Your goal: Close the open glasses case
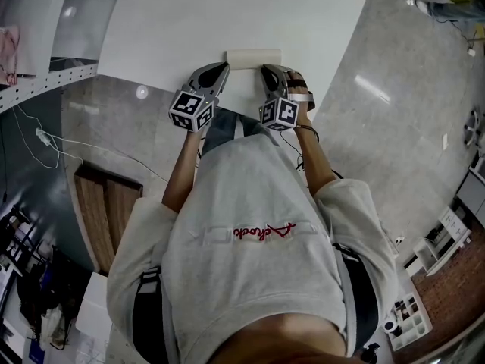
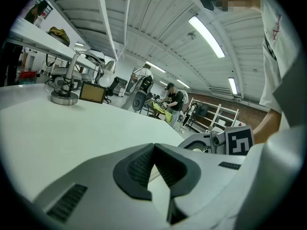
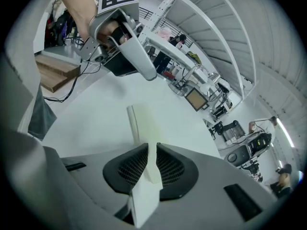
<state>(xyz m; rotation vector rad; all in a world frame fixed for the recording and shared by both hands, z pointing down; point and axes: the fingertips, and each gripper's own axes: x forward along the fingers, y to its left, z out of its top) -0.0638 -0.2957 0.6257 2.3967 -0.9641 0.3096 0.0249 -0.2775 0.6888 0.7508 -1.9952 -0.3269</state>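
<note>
The lid [image 3: 137, 124] of the glasses case [image 1: 254, 58] is pinched by the right gripper [image 3: 148, 150] — closing is judged begun, not finished; the left gripper [image 2: 154, 146] is pressed together, empty.

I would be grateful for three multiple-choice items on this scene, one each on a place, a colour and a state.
1. Where does the glasses case lie?
A. on the white table
B. on the floor
C. on a shelf

2. What colour is the glasses case?
A. black
B. red
C. white

3. What are the jaws of the right gripper doing?
A. standing wide apart with nothing between them
B. pinching a flap of the glasses case
C. pinching a cable

Answers:
1 A, since the head view shows it on the tabletop just past the gripper tips.
2 C, since it is white in both the head view and the right gripper view.
3 B, since the right gripper view shows the white flap pressed between both pads.
</note>
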